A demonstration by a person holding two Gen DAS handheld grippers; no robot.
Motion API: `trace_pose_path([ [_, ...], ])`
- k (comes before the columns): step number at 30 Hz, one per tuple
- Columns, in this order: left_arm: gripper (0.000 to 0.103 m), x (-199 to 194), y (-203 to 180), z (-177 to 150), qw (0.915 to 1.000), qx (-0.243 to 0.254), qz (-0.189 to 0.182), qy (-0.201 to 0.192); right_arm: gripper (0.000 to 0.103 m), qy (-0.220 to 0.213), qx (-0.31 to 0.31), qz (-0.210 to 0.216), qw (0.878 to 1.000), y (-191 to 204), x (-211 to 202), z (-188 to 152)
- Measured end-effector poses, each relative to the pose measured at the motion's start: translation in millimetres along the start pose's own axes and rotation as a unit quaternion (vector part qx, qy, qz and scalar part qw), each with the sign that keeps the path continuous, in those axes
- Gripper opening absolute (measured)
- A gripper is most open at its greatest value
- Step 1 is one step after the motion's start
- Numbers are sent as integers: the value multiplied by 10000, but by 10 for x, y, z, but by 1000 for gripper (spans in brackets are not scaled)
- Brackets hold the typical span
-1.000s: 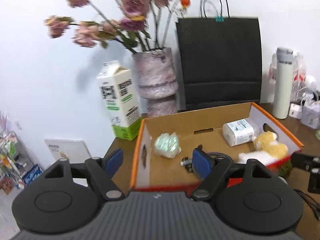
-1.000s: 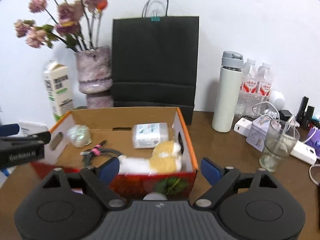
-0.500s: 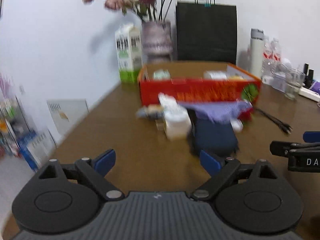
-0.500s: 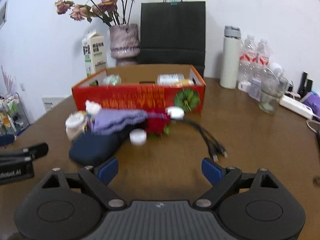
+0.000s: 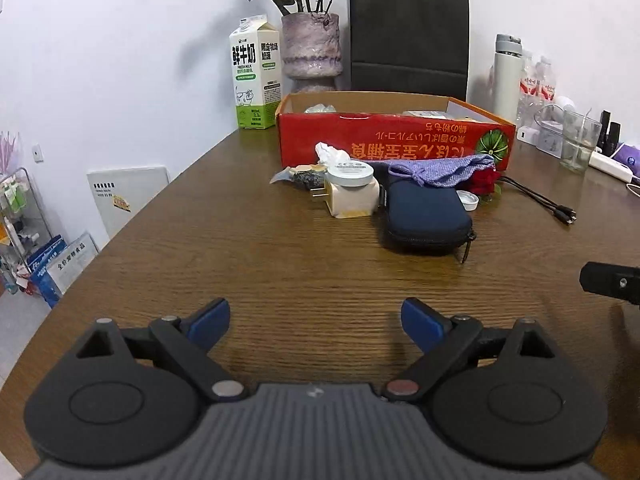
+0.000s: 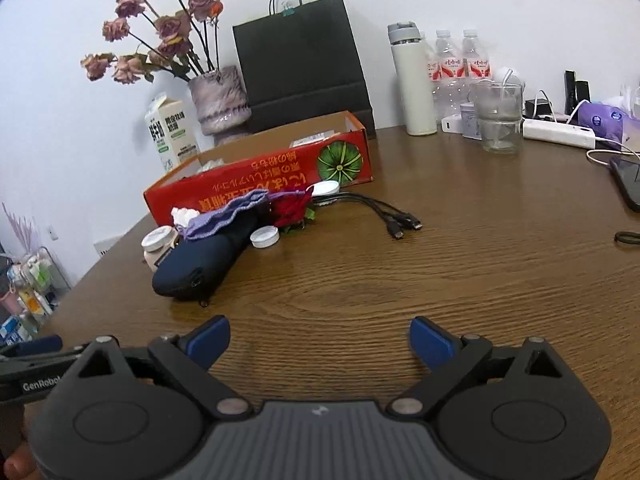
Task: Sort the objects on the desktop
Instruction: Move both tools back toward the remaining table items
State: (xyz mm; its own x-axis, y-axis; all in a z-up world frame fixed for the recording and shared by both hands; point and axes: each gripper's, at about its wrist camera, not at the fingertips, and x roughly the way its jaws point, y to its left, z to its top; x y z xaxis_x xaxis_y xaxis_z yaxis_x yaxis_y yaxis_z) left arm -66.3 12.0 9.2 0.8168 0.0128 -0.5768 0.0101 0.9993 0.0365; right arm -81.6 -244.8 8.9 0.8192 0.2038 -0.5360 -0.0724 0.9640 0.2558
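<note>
A red cardboard box point(image 5: 394, 143) point(image 6: 256, 184) stands mid-table with items inside. In front of it lies a pile: a navy zip case point(image 5: 424, 216) point(image 6: 204, 264), a purple cloth pouch point(image 5: 440, 172) point(image 6: 228, 216), a red fabric rose point(image 5: 486, 182) point(image 6: 290, 208), a cream plug adapter with a white round lid on top point(image 5: 352, 194) point(image 6: 158, 246), a white cap point(image 6: 264, 237), a crumpled tissue point(image 5: 330, 152) and a black multi-head cable point(image 5: 540, 204) point(image 6: 380, 210). My left gripper point(image 5: 316, 320) and right gripper point(image 6: 320, 340) are both open and empty, low over the near table, well short of the pile.
Behind the box stand a milk carton point(image 5: 254, 74), a vase of dried roses point(image 5: 312, 50), a black paper bag point(image 5: 408, 40) and a white flask point(image 6: 412, 80). Water bottles, a glass point(image 6: 500, 120), a power strip and a phone point(image 6: 628, 180) crowd the right.
Both grippers have pulled back and down from over the box to the near table. The box now sits far ahead, and both grippers stay open and empty.
</note>
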Motion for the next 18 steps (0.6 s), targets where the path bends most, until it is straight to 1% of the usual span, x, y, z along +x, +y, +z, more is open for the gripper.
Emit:
trace_pose_path([
  [2, 95, 3, 3, -4, 10000, -3, -49, 12, 97, 9, -66, 164, 9998, -21, 17, 10],
  [7, 96, 16, -29, -12, 10000, 28, 12, 67, 97, -105, -169, 192, 9996, 9, -10, -12],
  [11, 97, 16, -48, -19, 9999, 96, -16, 76, 97, -146, -461, 41, 9988, 111, -3, -42],
  [14, 97, 41, -36, -12, 9998, 51, -13, 166, 97, -170, -733, -31, 9972, 185, 1, -75],
  [16, 97, 53, -34, -9, 9998, 23, 13, 208, 97, -164, -908, -21, 9957, 231, -2, -96],
  [18, 98, 40, -20, -18, 9998, -10, -40, 176, 98, -129, -999, 29, 9949, 255, -6, -109],
])
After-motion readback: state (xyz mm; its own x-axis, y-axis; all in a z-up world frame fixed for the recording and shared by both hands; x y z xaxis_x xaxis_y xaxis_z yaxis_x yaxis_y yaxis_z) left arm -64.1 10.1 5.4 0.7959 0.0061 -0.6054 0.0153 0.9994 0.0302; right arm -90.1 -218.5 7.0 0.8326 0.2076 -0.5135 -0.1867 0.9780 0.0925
